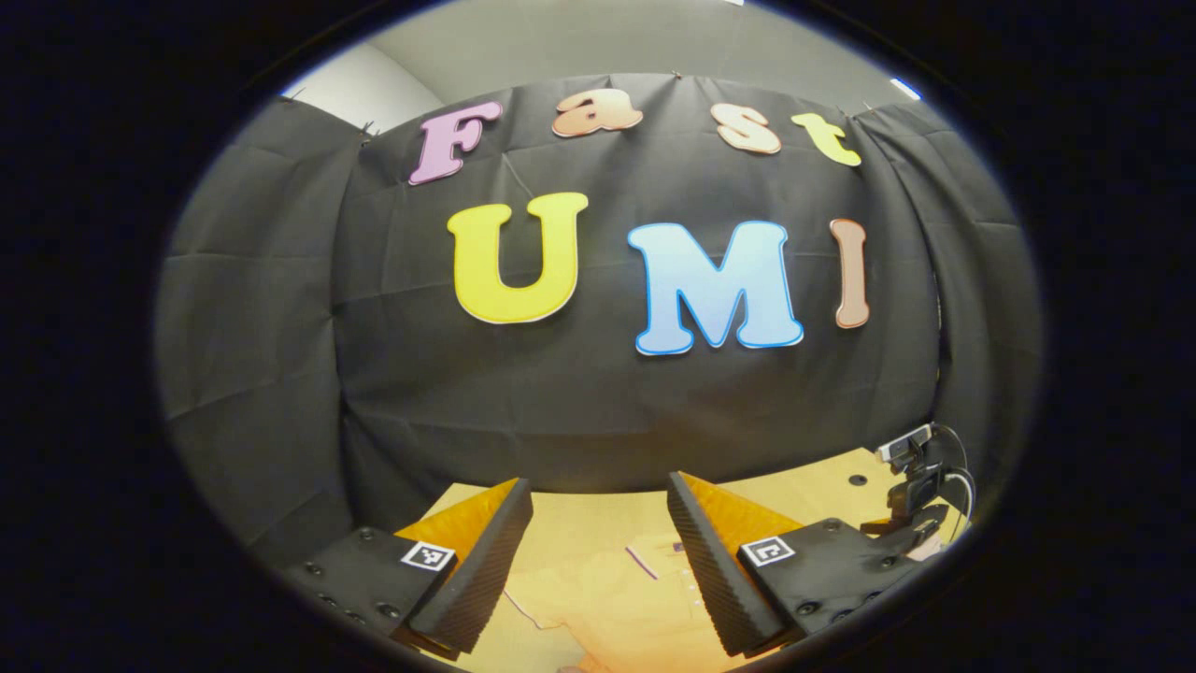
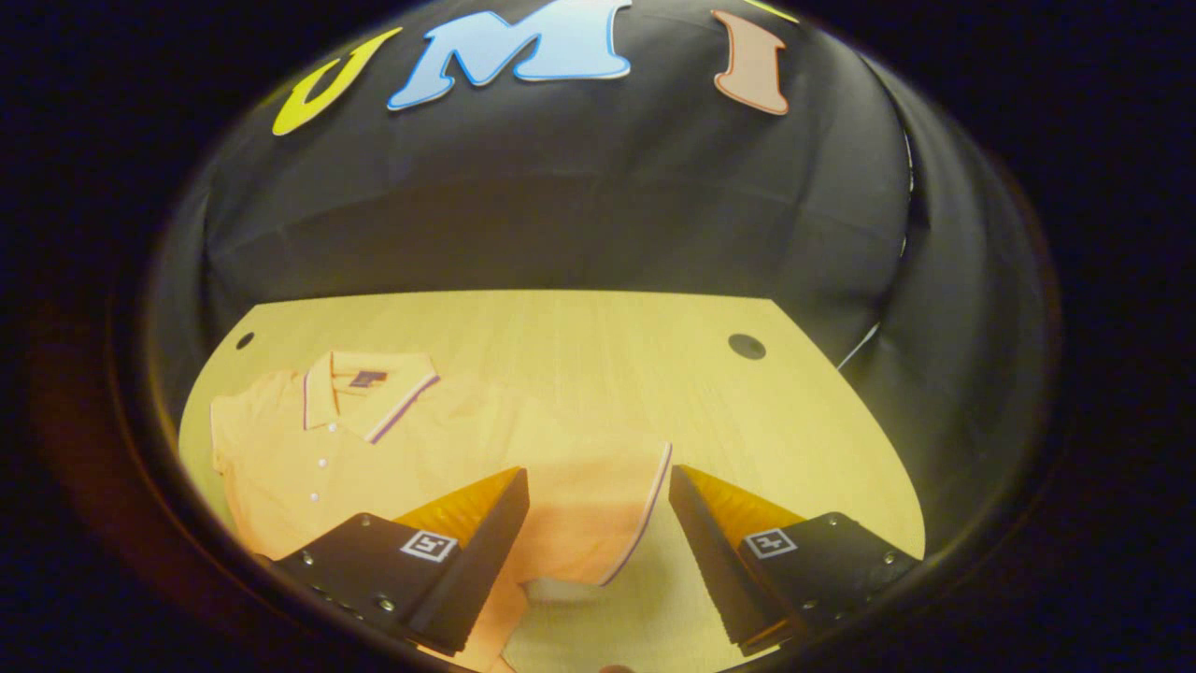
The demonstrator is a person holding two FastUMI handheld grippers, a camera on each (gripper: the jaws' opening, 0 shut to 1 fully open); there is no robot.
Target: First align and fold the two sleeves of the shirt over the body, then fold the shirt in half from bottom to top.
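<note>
While the left gripper points mostly at the black cloth wall, its fingers stand wide apart with nothing between them, and past and below the tips lies a strip of the wooden table with part of the orange shirt on it; a small camera on a stand sits beyond the right-hand finger. Seen from the right gripper view, the right gripper is likewise spread open above the table, the shirt lying flat to the left of and beneath the fingers, collar away from them, and one trimmed sleeve reaching into the gap between the fingers, touching neither.
</note>
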